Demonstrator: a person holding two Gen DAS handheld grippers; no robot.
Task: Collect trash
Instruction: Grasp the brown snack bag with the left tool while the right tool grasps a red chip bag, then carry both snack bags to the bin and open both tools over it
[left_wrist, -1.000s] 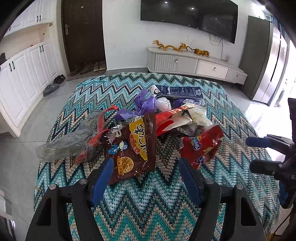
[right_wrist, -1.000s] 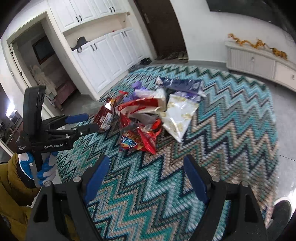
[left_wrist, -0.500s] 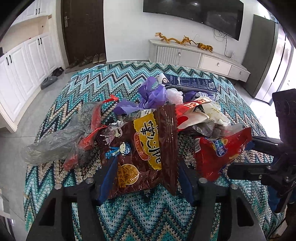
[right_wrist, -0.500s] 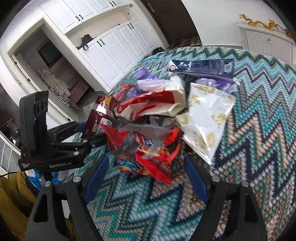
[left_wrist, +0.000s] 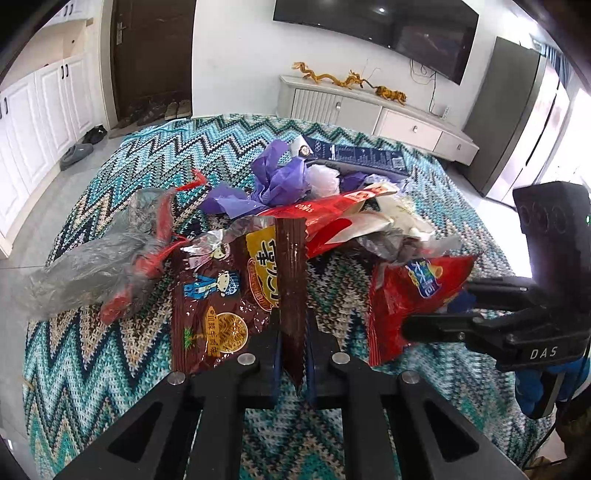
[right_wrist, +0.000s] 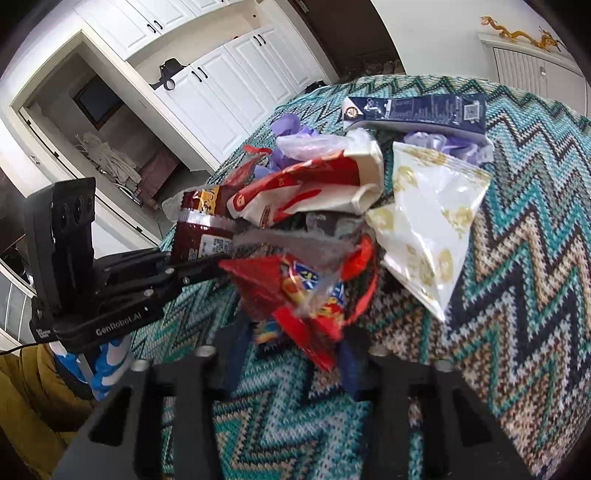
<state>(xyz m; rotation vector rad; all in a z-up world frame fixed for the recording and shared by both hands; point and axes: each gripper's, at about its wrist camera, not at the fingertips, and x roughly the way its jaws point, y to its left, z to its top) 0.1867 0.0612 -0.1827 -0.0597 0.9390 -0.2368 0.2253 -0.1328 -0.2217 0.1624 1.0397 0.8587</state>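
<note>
A heap of wrappers lies on a zigzag-knit cloth (left_wrist: 110, 369). My left gripper (left_wrist: 293, 354) is shut on the edge of a brown noodle packet (left_wrist: 229, 295), which also shows in the right wrist view (right_wrist: 201, 232). My right gripper (right_wrist: 295, 354) has its fingers closed in around a red snack bag (right_wrist: 295, 291); in the left wrist view that gripper (left_wrist: 436, 310) reaches the bag (left_wrist: 410, 295) from the right. Whether it grips the bag is unclear.
The heap also holds a grey and red plastic bag (left_wrist: 96, 258), purple paper (left_wrist: 273, 181), a red and white paper cup (right_wrist: 314, 188), a white and gold pouch (right_wrist: 428, 221) and a dark blue carton (right_wrist: 413, 110). A white TV cabinet (left_wrist: 369, 110) stands behind.
Both grippers moved forward into the heap. My left gripper closed from wide open onto the brown noodle packet. My right gripper narrowed around the red snack bag.
</note>
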